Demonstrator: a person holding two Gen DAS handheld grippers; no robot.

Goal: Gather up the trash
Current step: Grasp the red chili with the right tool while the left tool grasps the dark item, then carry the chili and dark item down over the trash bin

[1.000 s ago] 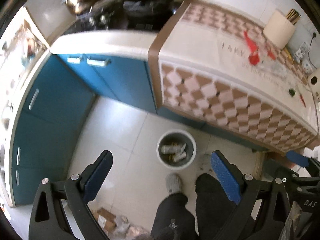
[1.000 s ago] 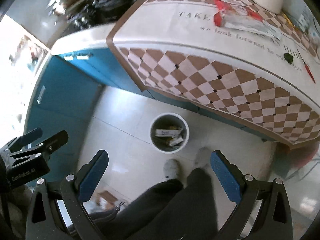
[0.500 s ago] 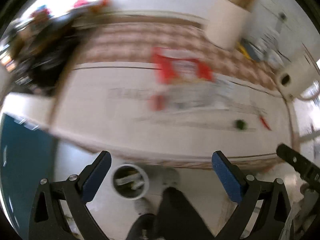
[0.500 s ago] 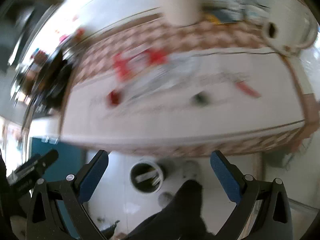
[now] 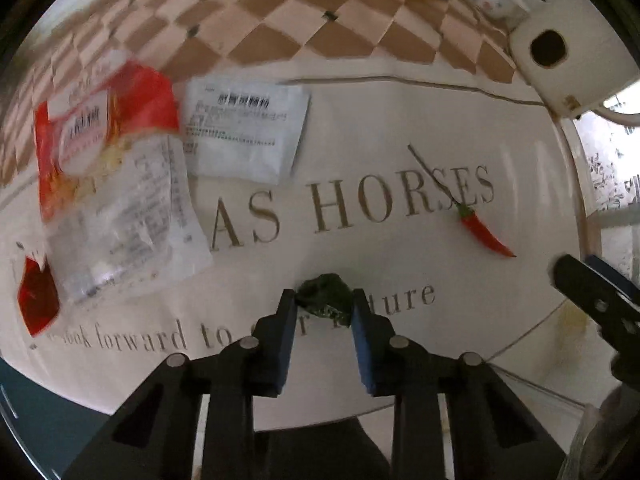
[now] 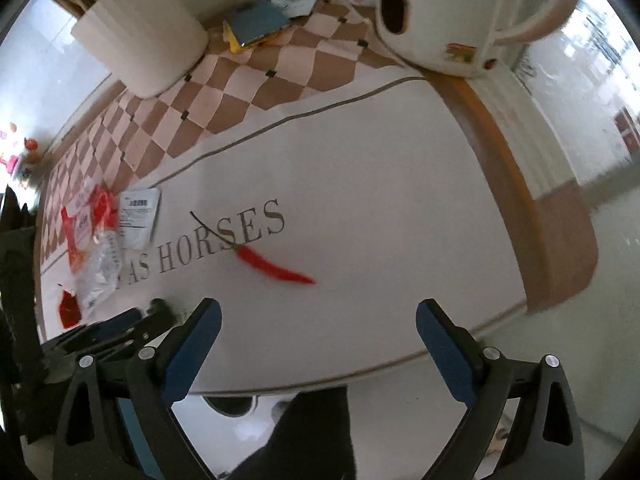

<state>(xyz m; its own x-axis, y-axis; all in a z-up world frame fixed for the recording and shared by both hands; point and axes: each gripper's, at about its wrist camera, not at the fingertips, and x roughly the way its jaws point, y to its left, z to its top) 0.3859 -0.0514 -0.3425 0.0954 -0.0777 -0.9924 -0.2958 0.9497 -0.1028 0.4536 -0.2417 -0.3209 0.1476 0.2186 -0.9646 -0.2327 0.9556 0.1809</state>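
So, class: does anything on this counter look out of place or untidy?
Yes. Litter lies loose on the cloth: a red snack wrapper, a white packet, a chilli, and a green scrap between the closing left tongs.

The pale tablecloth (image 5: 400,128) carries large gold-brown capitals reading "AS HORSES", and below them a smaller line of which "look forward to" and the ending "ture" can be read. A white packet (image 5: 244,132) bears a barcode-like strip and fine print too small to read. The red-and-clear wrapper (image 5: 108,160) shows characters too blurred to make out.
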